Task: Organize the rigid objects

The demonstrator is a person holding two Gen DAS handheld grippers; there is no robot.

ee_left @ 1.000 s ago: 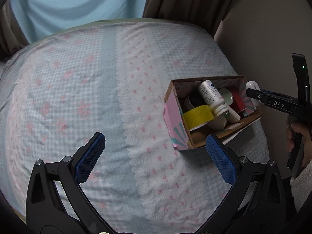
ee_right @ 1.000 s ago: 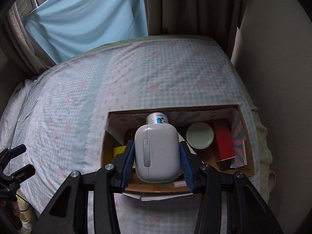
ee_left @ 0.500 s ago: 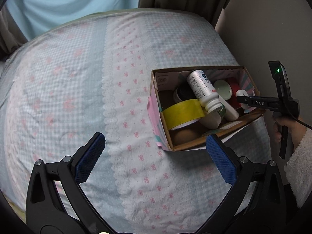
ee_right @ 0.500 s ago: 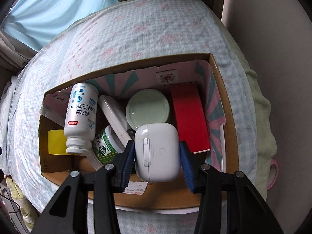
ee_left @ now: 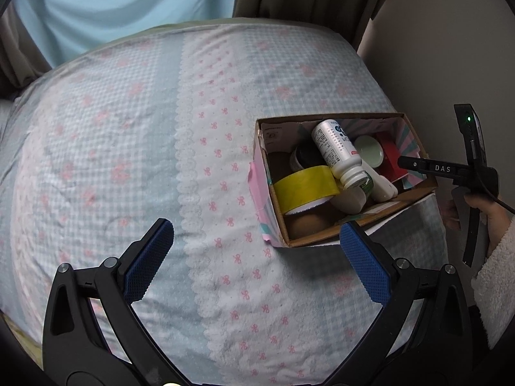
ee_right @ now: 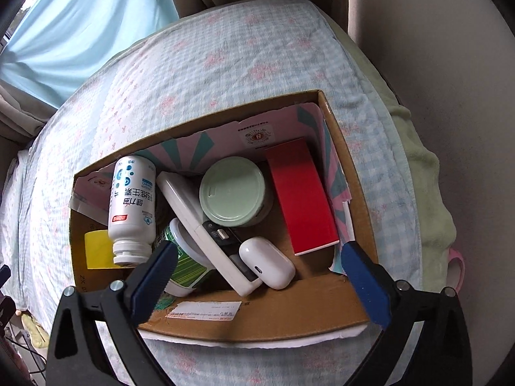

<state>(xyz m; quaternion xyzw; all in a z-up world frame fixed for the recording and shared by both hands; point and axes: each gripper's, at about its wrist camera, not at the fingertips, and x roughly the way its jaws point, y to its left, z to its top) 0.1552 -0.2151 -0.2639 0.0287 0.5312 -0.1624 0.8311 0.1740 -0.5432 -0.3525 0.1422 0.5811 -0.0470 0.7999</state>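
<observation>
Now the cardboard box (ee_right: 264, 318) sits on the checked bedspread (ee_left: 128, 128), near its wall-side edge, and serves as the landmark. Inside the box, toward its near wall, the white earbud case (ee_right: 267, 262) lies on the cardboard floor, free of any grip. Just beside the case, on its left, a white flat device (ee_right: 206, 234) leans diagonally across the box, touching it. Behind the case stands a jar with a pale green lid (ee_right: 231, 191), and to the right of that a red box (ee_right: 301, 196) lies along the box's right wall. At the left end of the box a white bottle (ee_right: 132, 206) lies tilted, cap toward the near wall, over a green-striped container (ee_right: 185, 267) and beside a yellow tape roll (ee_right: 96, 247).

The right gripper (ee_right: 257, 276) hangs over the near wall of the box with its blue pads spread wide and nothing between them; the earbud case lies below the gap. The left gripper (ee_left: 254, 257) is also spread wide and empty, over the bedspread in front of the box's left corner.

From the left wrist view the yellow tape roll (ee_left: 305, 189) shows as a full ring, and the right gripper's black body (ee_left: 450, 170) reaches over the box's right end; the earbud case is hidden there. Only the right wrist view shows the case and a shipping label (ee_right: 202, 310) on the box's near flap.
</observation>
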